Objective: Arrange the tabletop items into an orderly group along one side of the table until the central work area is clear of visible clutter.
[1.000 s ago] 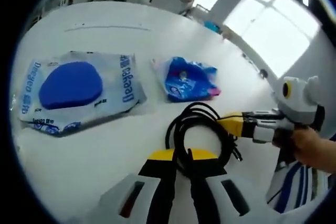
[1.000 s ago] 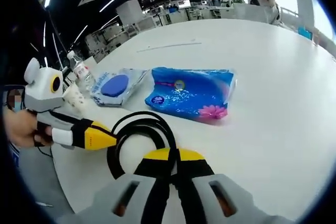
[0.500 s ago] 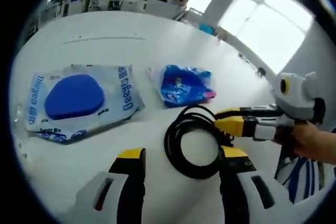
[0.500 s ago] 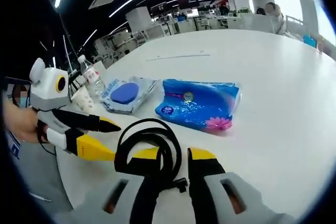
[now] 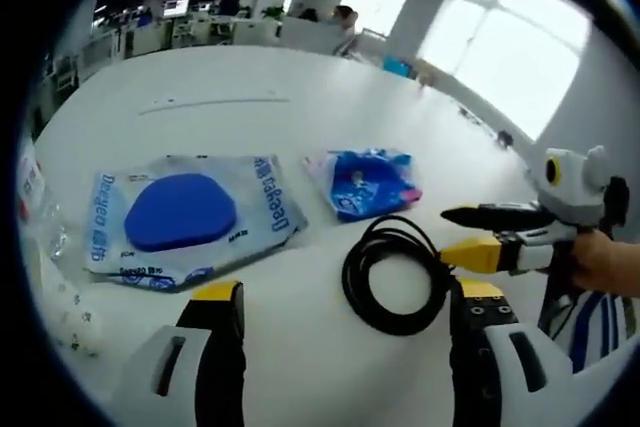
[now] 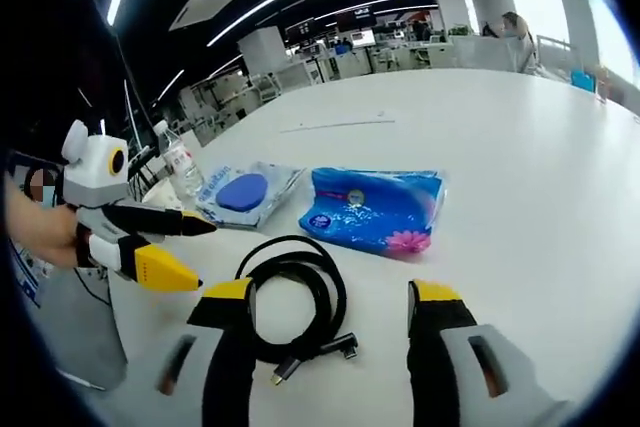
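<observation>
Left gripper [image 5: 345, 297]: jaws spread wide, yellow-tipped, nothing between them, just short of the black cable coil [image 5: 392, 274]. In the right gripper view it sits left of the coil, held in a hand [image 6: 40, 237], jaws parted.

Right gripper [image 6: 330, 297]: jaws wide apart, straddling the coil's near side without gripping. In the left gripper view it reaches toward the coil from the right, a hand [image 5: 605, 262] on its grip.

Blue lettering that looks like "Deeyeo" runs along both short edges of the clear sponge packet [image 5: 185, 219] lying just beside the blue tissue pack [image 5: 366, 182], whose own print, like the packet's smaller lines, is too small to read.
</observation>
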{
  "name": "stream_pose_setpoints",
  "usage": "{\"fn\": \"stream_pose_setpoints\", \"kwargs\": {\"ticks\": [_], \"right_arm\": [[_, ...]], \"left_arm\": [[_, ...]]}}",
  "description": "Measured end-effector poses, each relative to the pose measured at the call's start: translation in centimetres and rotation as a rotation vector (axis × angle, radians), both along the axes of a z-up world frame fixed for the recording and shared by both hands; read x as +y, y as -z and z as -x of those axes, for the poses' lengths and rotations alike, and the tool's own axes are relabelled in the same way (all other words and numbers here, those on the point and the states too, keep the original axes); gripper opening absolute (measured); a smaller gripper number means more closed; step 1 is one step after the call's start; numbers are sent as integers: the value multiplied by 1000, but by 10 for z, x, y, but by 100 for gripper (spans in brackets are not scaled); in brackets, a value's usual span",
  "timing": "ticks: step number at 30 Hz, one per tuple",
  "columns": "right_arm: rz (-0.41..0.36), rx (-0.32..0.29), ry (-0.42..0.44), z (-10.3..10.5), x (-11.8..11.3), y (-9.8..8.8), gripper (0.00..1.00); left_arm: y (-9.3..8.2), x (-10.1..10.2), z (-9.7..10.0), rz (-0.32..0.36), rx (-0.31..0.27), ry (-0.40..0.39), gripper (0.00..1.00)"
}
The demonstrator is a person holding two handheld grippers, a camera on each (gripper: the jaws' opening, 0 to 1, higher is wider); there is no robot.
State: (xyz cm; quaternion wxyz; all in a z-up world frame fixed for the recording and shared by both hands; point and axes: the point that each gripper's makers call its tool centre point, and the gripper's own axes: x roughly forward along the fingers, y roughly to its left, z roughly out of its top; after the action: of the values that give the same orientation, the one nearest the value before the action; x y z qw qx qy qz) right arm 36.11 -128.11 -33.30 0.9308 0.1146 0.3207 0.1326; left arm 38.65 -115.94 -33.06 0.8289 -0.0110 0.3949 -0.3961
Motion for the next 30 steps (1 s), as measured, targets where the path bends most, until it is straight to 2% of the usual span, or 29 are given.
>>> {"fn": "stream_pose_setpoints", "kwargs": {"ticks": [10,16,22,25,30], "right_arm": [[10,-9,-18,-5,13,-6,54],[10,7,-40,-4,24,-2,51],[0,-9,-64,-14,37,-8,48],[-4,-16,-76,-20,46,-9,47],[-18,-10,-100,-28,63,-8,46]], "left_arm": [[-4,19,-12,-11,-9,-41,77],[-8,40,-34,-17,-15,-118,75],[-14,63,-55,-39,-36,-171,74],[-11,78,-63,-47,7,-232,74],[-18,97,-83,-53,-29,-271,74]]}}
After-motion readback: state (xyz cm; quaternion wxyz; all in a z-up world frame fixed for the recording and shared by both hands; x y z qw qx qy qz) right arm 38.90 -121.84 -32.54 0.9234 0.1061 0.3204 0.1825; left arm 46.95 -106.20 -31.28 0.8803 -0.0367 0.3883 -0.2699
